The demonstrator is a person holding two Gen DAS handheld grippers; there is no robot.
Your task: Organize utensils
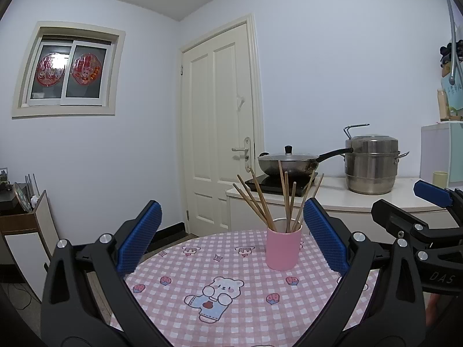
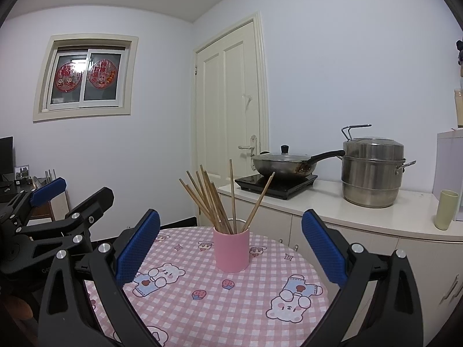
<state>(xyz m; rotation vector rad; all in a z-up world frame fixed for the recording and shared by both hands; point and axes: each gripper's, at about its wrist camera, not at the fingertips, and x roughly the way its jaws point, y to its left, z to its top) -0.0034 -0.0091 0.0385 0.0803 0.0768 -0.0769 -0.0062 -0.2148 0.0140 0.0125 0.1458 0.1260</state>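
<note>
Chopsticks (image 1: pixel 277 199) stand fanned out in a pink cup (image 1: pixel 283 247), which sits upright on the far part of my bench (image 1: pixel 202 312) with its pink checked cloth. I hold my left hand-held gripper (image 1: pixel 231 237) spread wide and empty, above the near edge. My right hand-held gripper (image 2: pixel 231 245) is likewise spread wide, gripping nothing, just beside the left one.

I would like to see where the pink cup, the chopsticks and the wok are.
pink cup (image 2: pixel 231 253): right wrist view, middle of its side.
chopsticks (image 2: pixel 209 199): right wrist view, shaft in the left bundle.
wok (image 1: pixel 285 167): left wrist view, its bowl.
</note>
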